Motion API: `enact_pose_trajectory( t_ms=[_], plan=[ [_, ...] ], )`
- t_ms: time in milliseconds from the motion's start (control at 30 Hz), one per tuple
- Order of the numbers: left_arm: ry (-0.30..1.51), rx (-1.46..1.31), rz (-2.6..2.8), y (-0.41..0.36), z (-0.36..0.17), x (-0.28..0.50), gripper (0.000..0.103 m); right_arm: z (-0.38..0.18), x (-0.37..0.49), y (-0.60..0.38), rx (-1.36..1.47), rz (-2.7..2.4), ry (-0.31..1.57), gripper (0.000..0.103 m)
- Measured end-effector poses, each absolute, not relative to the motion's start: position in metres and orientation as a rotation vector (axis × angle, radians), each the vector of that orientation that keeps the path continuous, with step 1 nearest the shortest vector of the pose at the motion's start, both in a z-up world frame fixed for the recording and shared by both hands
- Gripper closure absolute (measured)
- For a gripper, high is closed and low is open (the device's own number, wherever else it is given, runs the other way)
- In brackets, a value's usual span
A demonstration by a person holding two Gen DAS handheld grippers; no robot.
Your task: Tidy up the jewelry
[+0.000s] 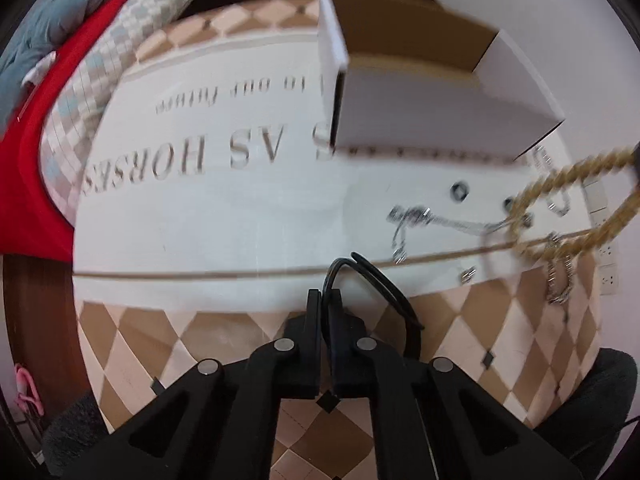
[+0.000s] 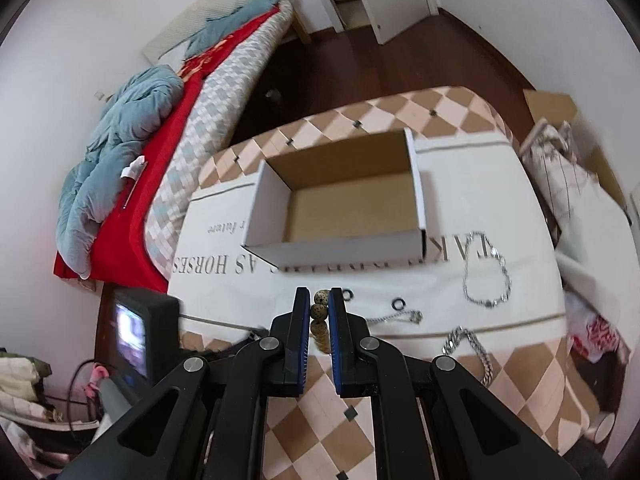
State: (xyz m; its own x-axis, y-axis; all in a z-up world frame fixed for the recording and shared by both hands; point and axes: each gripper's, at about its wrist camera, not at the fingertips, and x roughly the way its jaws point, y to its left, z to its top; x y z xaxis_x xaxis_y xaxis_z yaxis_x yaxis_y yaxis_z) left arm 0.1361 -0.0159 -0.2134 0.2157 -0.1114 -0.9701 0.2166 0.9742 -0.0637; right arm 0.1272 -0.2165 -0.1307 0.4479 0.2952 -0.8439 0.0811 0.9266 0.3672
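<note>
In the left wrist view my left gripper (image 1: 325, 294) is shut on a thin black loop (image 1: 380, 276) that arches out to the right just above the tablecloth's front part. An open white cardboard box (image 1: 440, 112) stands beyond it. A tan beaded bracelet (image 1: 572, 176) hangs in from the right edge. In the right wrist view my right gripper (image 2: 319, 294) is shut on that beaded bracelet (image 2: 319, 312), held over the cloth in front of the box (image 2: 340, 248), whose brown inside shows nothing in it.
Silver chains (image 2: 488, 276) (image 2: 468, 344) (image 1: 416, 216), and small black rings (image 2: 400, 303) lie on the white lettered cloth (image 2: 480, 184). A bed with red and blue covers (image 2: 120, 152) is on the left. Cluttered bags (image 2: 560, 160) sit at the right.
</note>
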Motion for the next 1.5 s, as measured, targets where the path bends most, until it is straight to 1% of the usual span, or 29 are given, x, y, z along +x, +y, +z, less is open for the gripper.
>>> enact_pose_trajectory(
  t_ms=[167,267,333,433,567,733,800,833,1000,1033,1067,1100,1167,1233,1300,1333,1367,1400,1433,1467,1500],
  plan=[
    [1.217,0.054,-0.273,-0.016,-0.150,0.148,0.103,-0.120,0.133,-0.226,0.404,0.142,1.084,0.093],
    [1.134,0.040,-0.308,-0.028,-0.108,0.174,0.103,-0.101,0.147,-0.230,0.405,0.159,1.048,0.093],
    [1.101,0.048,-0.314,-0.035,-0.095,0.197,0.103,-0.087,0.160,-0.231,0.394,0.170,1.021,0.093],
    [1.088,0.059,-0.316,-0.048,-0.091,0.236,0.102,-0.074,0.179,-0.230,0.363,0.168,0.991,0.093],
    [1.117,0.060,-0.317,-0.056,-0.105,0.268,0.102,-0.076,0.210,-0.226,0.303,0.142,0.990,0.093],
    [1.165,0.056,-0.322,-0.066,-0.127,0.279,0.102,-0.102,0.237,-0.224,0.279,0.124,1.038,0.093],
    [1.183,0.058,-0.326,-0.070,-0.135,0.282,0.099,-0.113,0.245,-0.224,0.270,0.113,1.053,0.093],
    [1.192,0.057,-0.325,-0.072,-0.138,0.284,0.096,-0.118,0.248,-0.225,0.272,0.114,1.062,0.093],
    [1.211,0.032,-0.308,-0.072,-0.141,0.290,0.095,-0.135,0.259,-0.233,0.325,0.124,1.106,0.093],
    [1.206,0.033,-0.303,-0.072,-0.138,0.290,0.093,-0.139,0.261,-0.236,0.337,0.122,1.123,0.092],
    [1.198,0.038,-0.296,-0.072,-0.135,0.290,0.084,-0.140,0.261,-0.238,0.341,0.116,1.128,0.089],
    [1.182,0.043,-0.285,-0.071,-0.130,0.290,0.078,-0.140,0.260,-0.240,0.340,0.108,1.130,0.084],
    [1.149,0.040,-0.267,-0.068,-0.120,0.289,0.048,-0.138,0.257,-0.244,0.340,0.088,1.131,0.060],
    [1.117,0.038,-0.244,-0.063,-0.110,0.287,0.038,-0.135,0.253,-0.248,0.325,0.065,1.127,0.056],
    [1.086,0.050,-0.211,-0.058,-0.103,0.283,0.033,-0.133,0.249,-0.248,0.282,0.028,1.128,0.051],
    [1.073,0.061,-0.192,-0.055,-0.101,0.281,0.027,-0.132,0.247,-0.248,0.249,-0.003,1.131,0.041],
    [1.057,0.072,-0.175,-0.053,-0.099,0.279,0.014,-0.131,0.244,-0.248,0.227,-0.023,1.128,0.028],
    [1.041,0.090,-0.151,-0.050,-0.099,0.274,0.008,-0.131,0.242,-0.248,0.192,-0.051,1.132,0.022],
    [1.035,0.104,-0.132,-0.048,-0.100,0.270,0.002,-0.132,0.241,-0.246,0.153,-0.084,1.138,0.014],
    [1.030,0.115,-0.115,-0.047,-0.102,0.266,0.001,-0.133,0.238,-0.243,0.107,-0.117,1.139,0.008],
    [1.030,0.124,-0.105,-0.045,-0.105,0.261,0.001,-0.135,0.235,-0.241,0.083,-0.131,1.139,0.005]
  ],
)
